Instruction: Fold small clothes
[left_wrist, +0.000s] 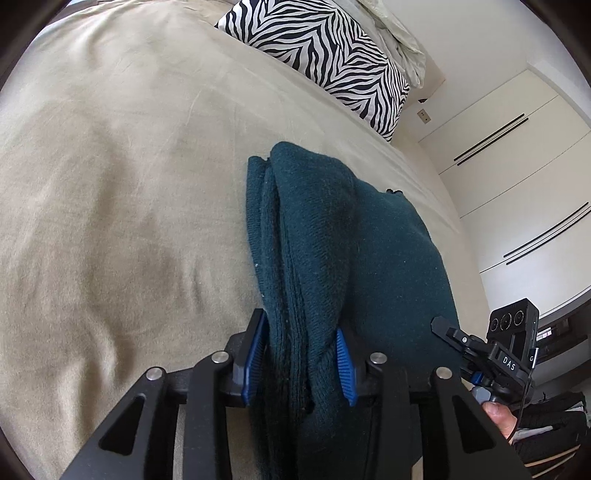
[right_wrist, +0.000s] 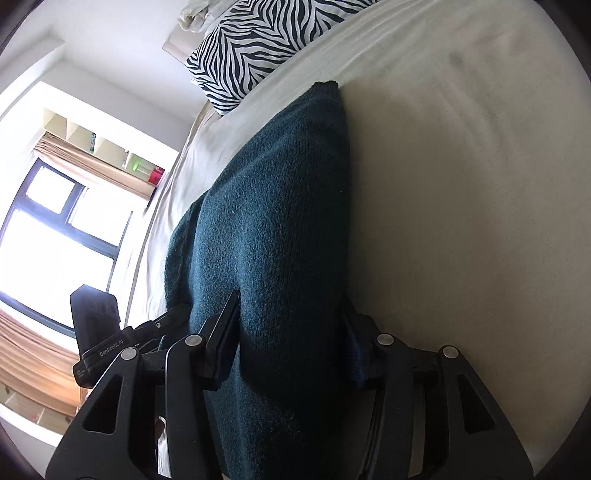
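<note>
- A dark green knitted garment (left_wrist: 332, 236) lies on the beige bed (left_wrist: 110, 184), running from the bottom centre of the left wrist view up to mid-frame, below the zebra-striped pillow (left_wrist: 317, 55) at the top.
- It is already doubled over: stacked layers show along its left edge in the left wrist view, and in the right wrist view the garment (right_wrist: 273, 229) looks like one long, thick strip.
- The left gripper (left_wrist: 301, 360) has the bunched near end between its blue pads; the jaws are partly spread, with cloth touching both pads, so it looks like a loose pinch rather than a firm one.
- The right gripper (right_wrist: 291, 343) straddles the same near end; its jaws are also partly spread around the cloth, and I cannot tell how hard they press.
- Judgement: at least one fold is done. The strip is still long, so a fold across its length probably remains, then smoothing.
- No other clothes show in either view, so how many remain I cannot tell.
</note>
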